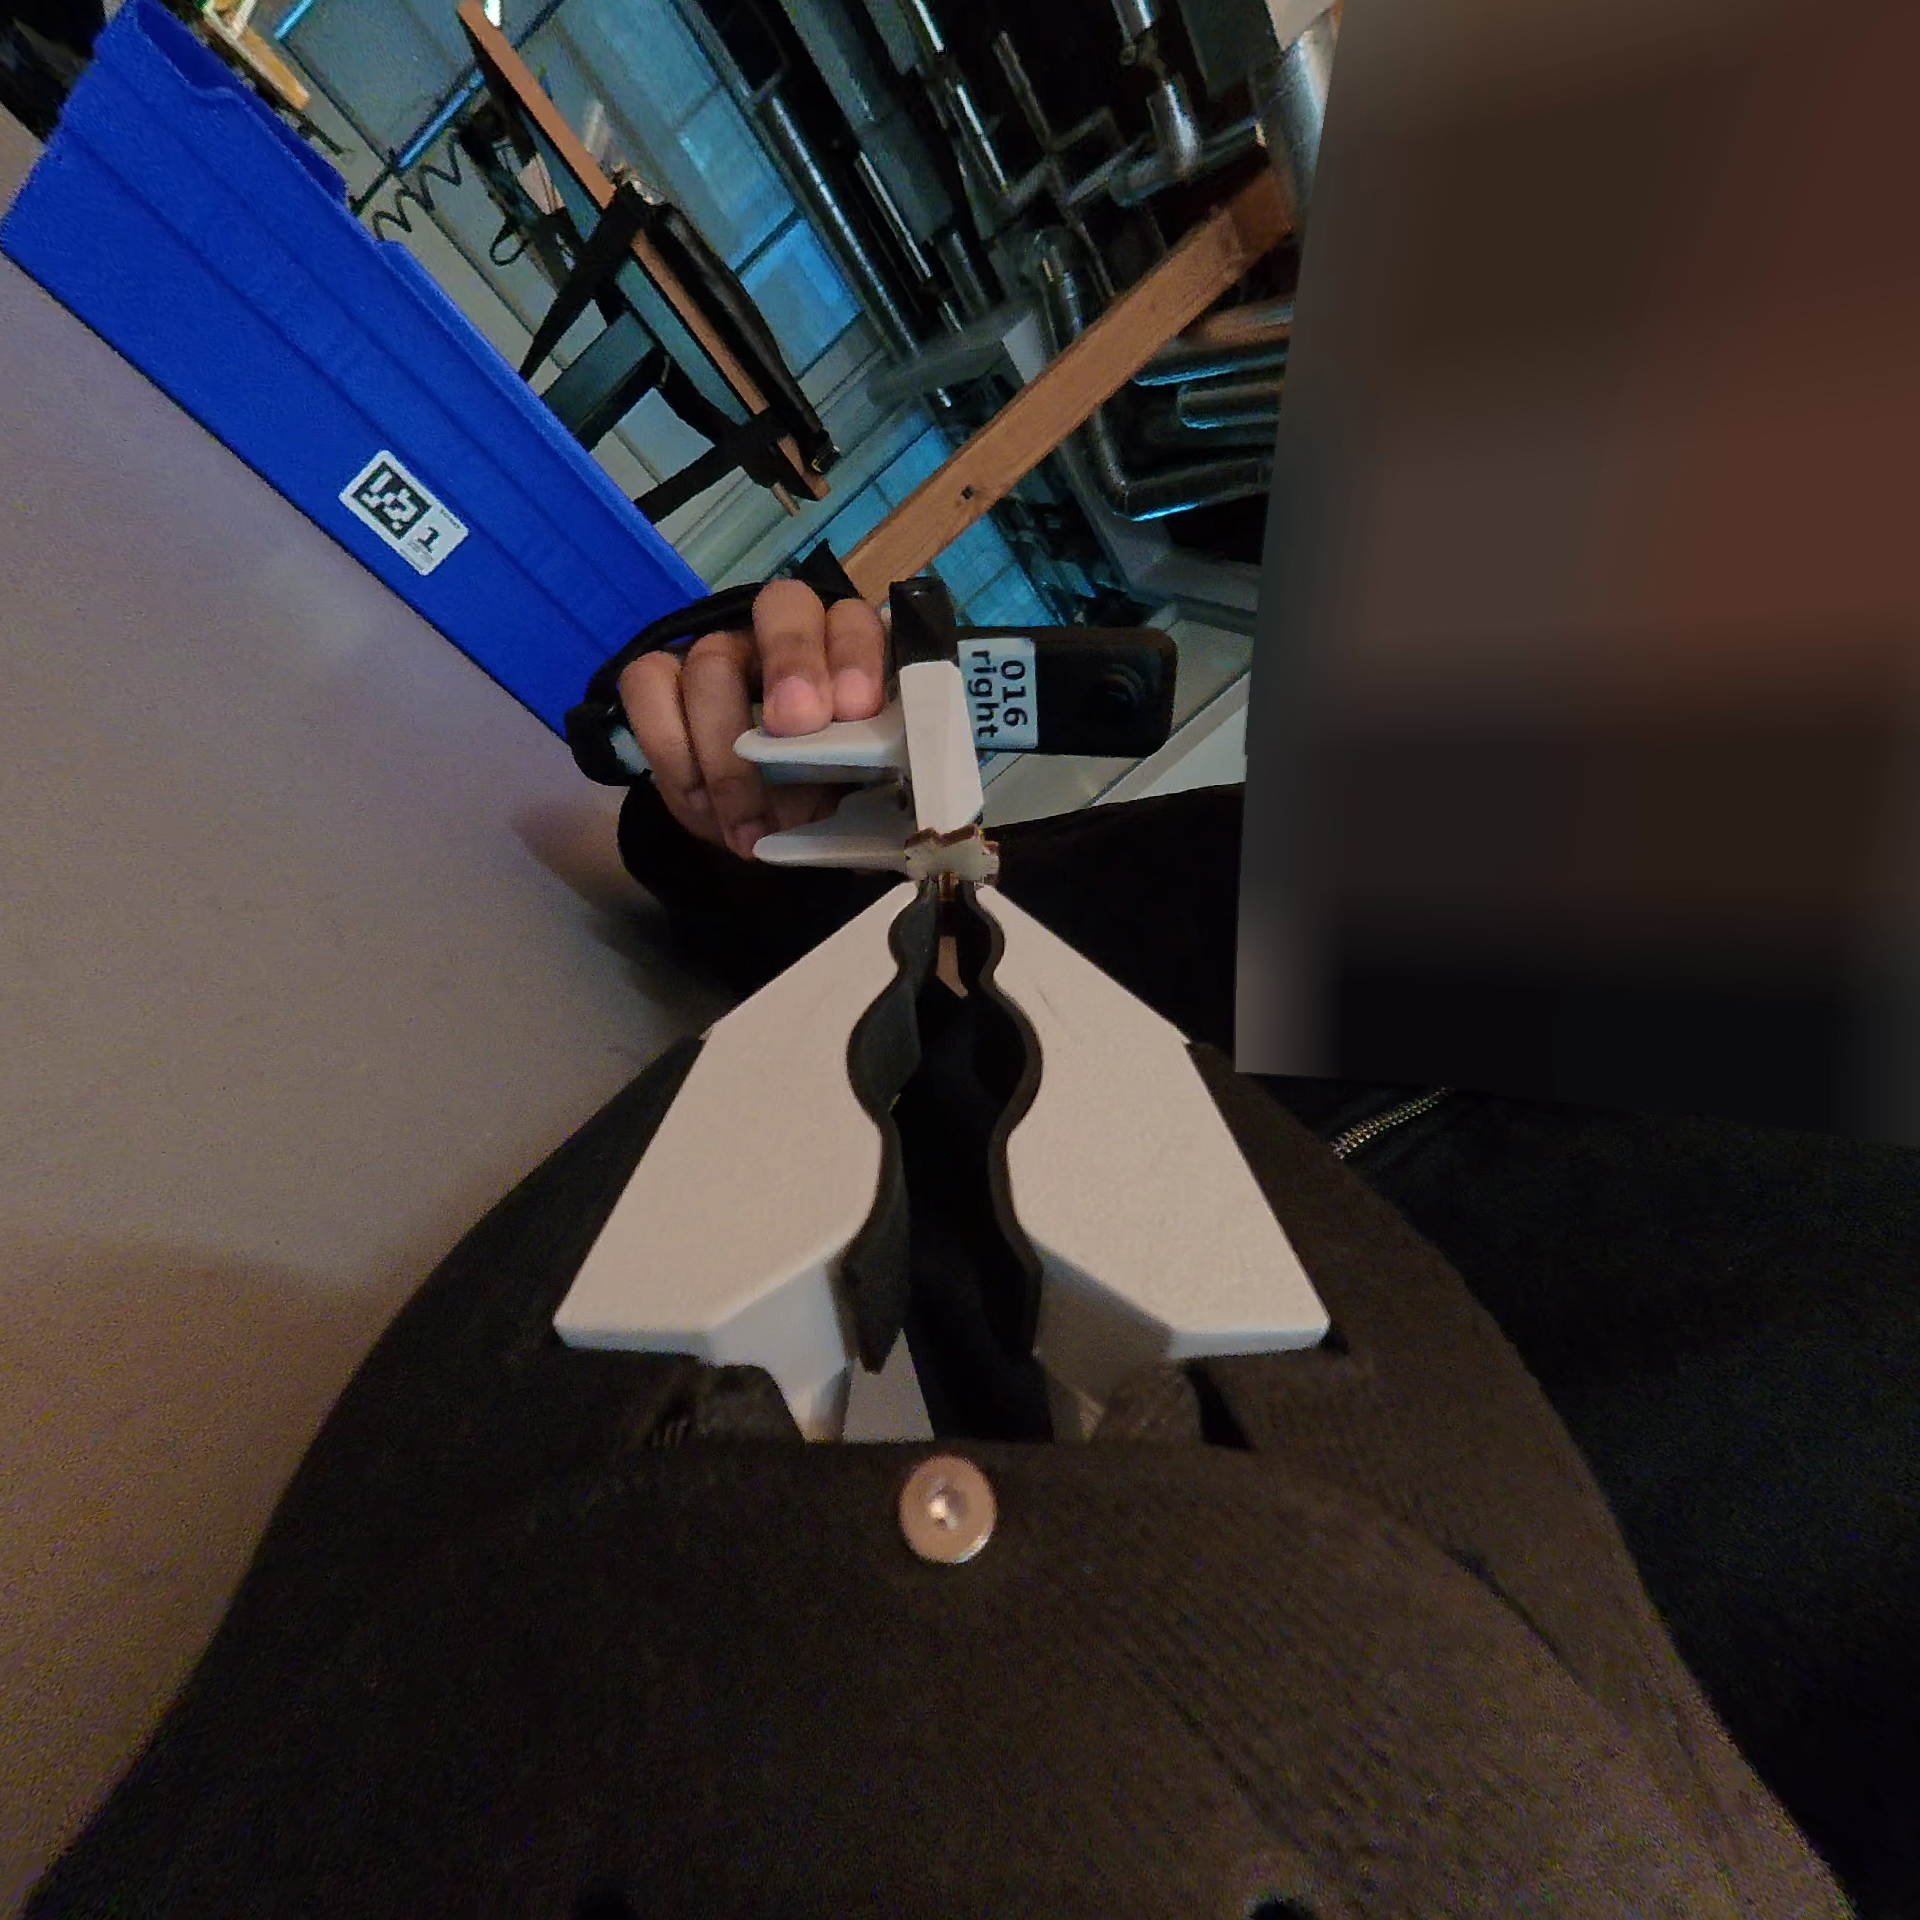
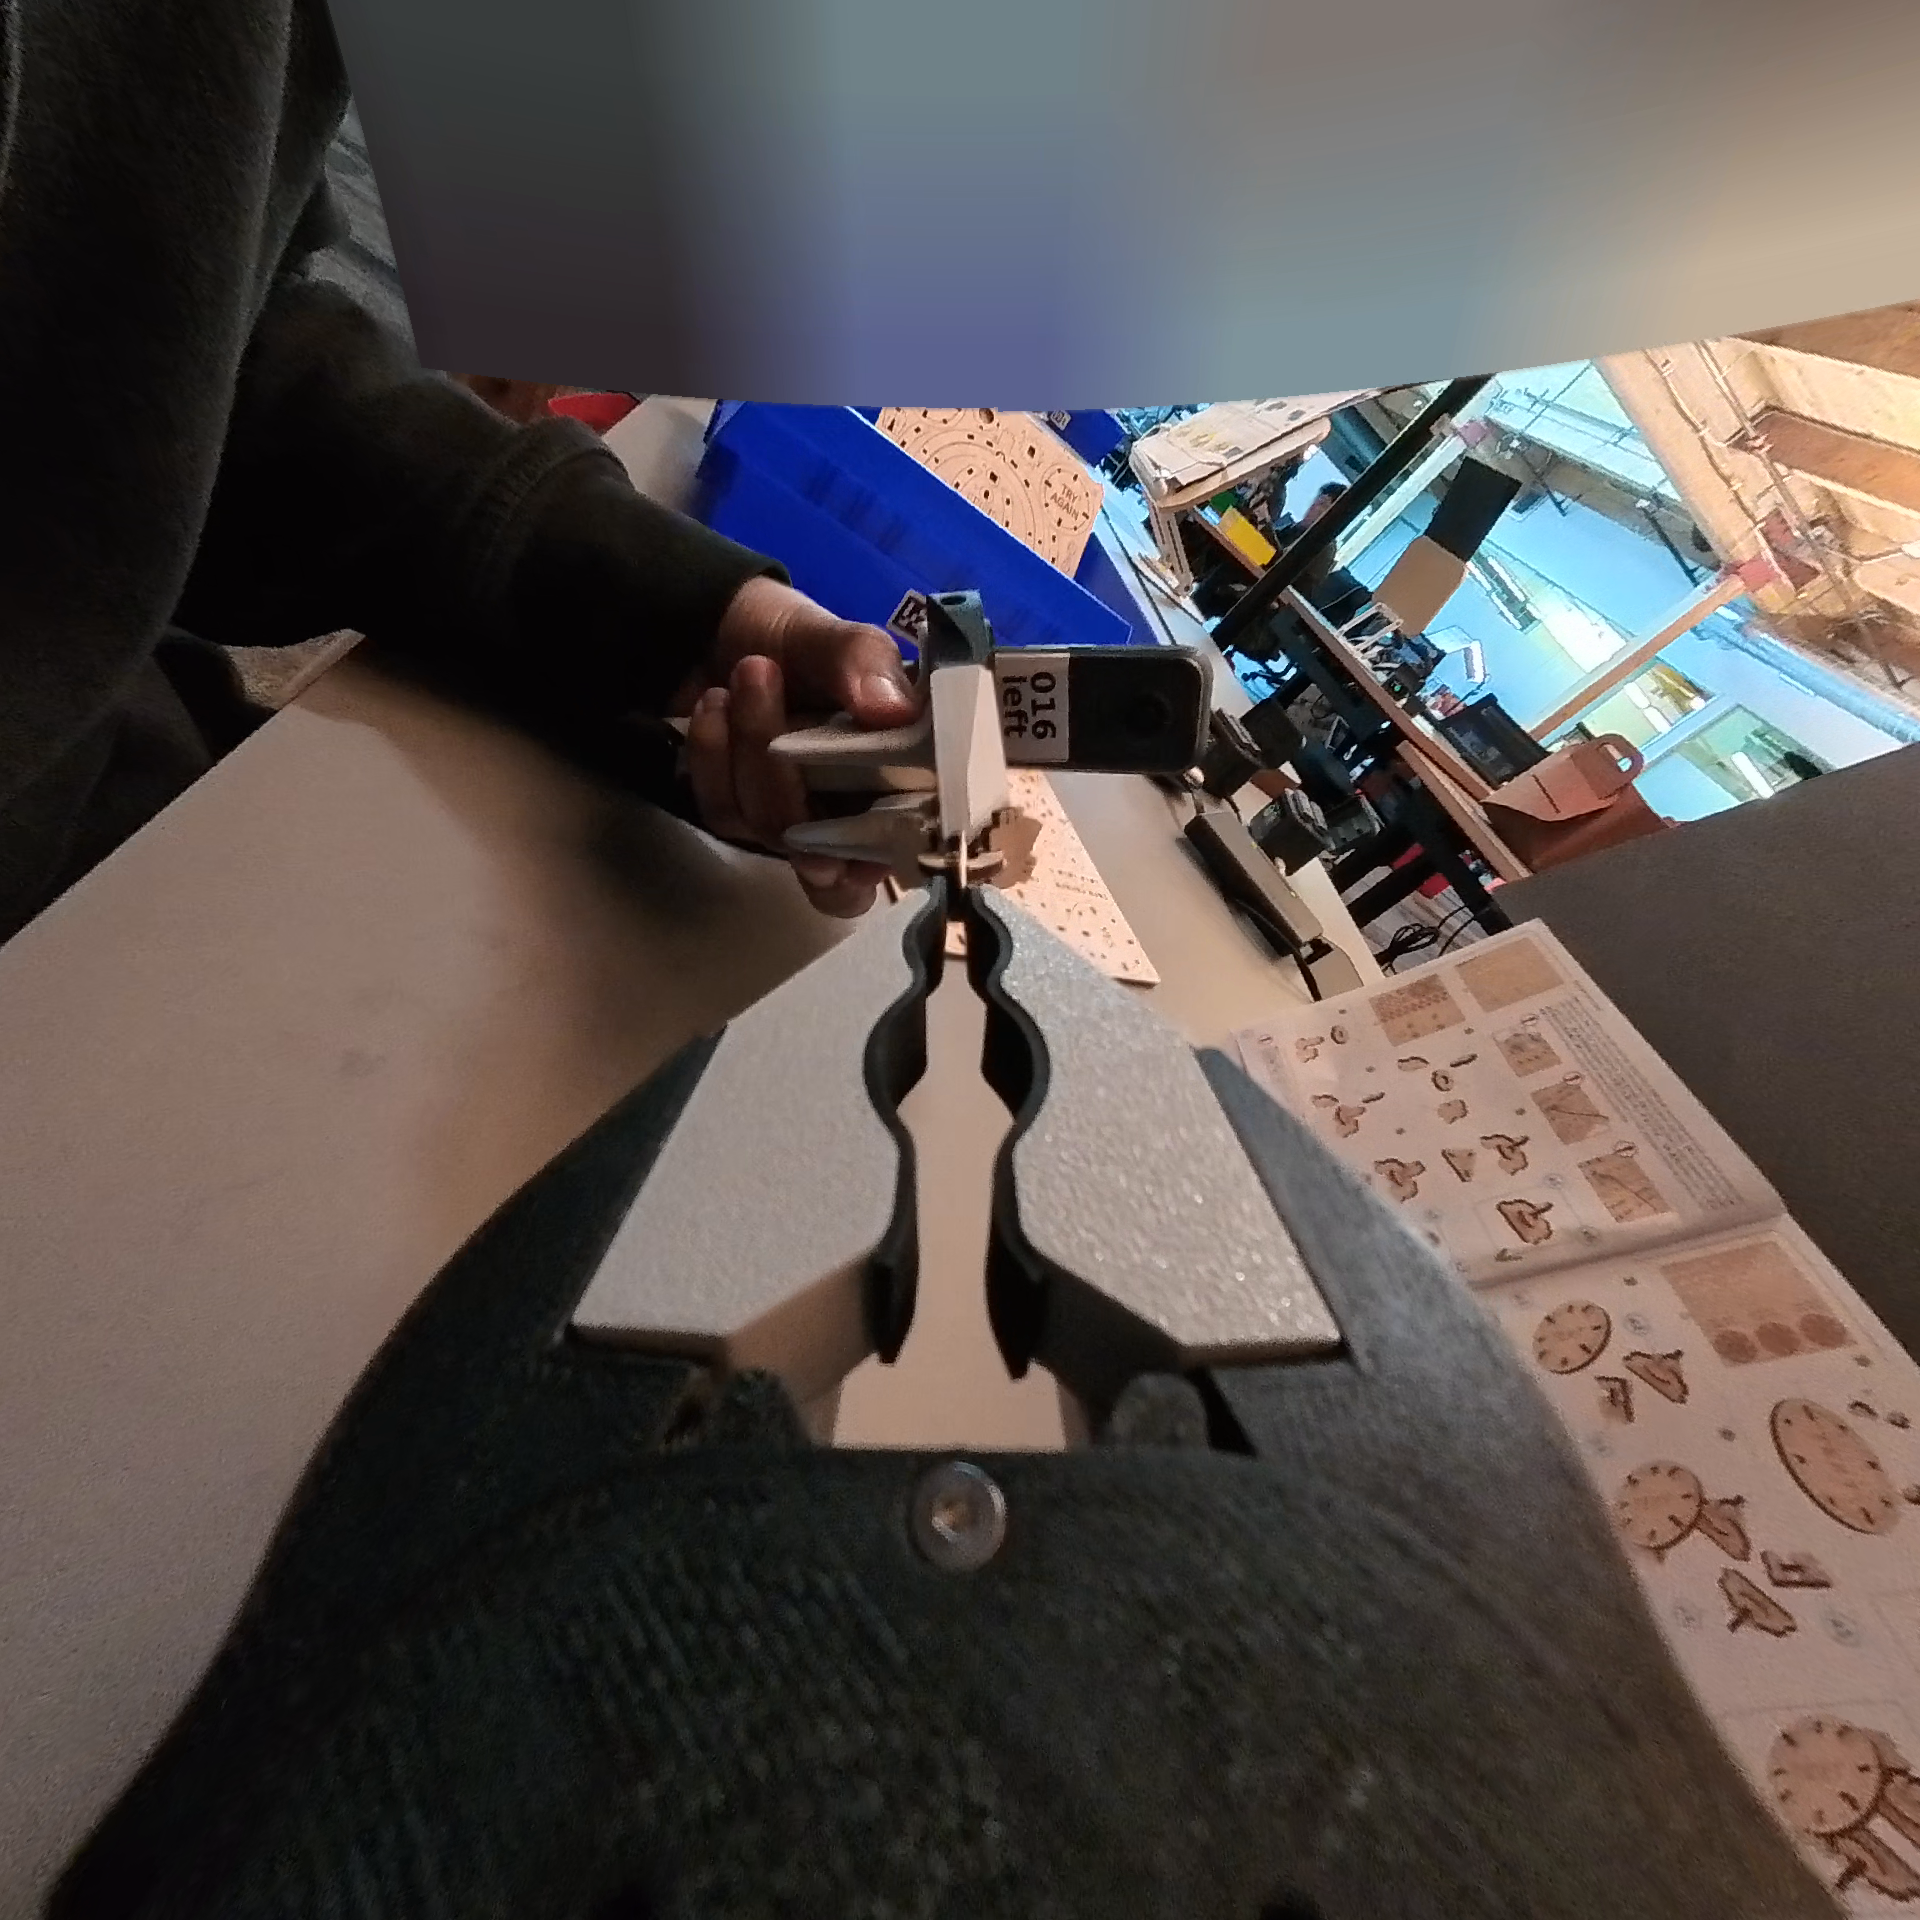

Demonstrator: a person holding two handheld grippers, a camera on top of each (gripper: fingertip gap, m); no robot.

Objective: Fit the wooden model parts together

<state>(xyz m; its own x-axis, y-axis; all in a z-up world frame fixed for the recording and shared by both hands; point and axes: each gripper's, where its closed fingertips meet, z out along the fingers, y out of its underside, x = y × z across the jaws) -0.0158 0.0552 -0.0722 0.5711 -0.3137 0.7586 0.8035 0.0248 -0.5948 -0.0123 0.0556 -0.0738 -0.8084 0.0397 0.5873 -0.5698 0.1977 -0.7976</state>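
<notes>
Left gripper (image 1: 943, 896) and right gripper (image 1: 951, 844) pinching small wooden pieces (image 1: 951, 857)

Two close wrist cameras, face to face, sharing table (image 2: 312, 935) and blue bin (image 1: 312, 343).

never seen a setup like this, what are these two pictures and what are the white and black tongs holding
No robot: a person holds hand tongs in each hand, each carrying a camera that looks along its fingers. One picture is from the left tongs, the other from the right tongs, and each shows the other tongs facing it. Both are shut, tips nearly touching, each pinching a small flat wooden piece: the left on a thin piece, the right's piece shows best from the left. On the table lie a pictured instruction sheet and a punched wooden sheet; a blue bin stands behind.
</notes>
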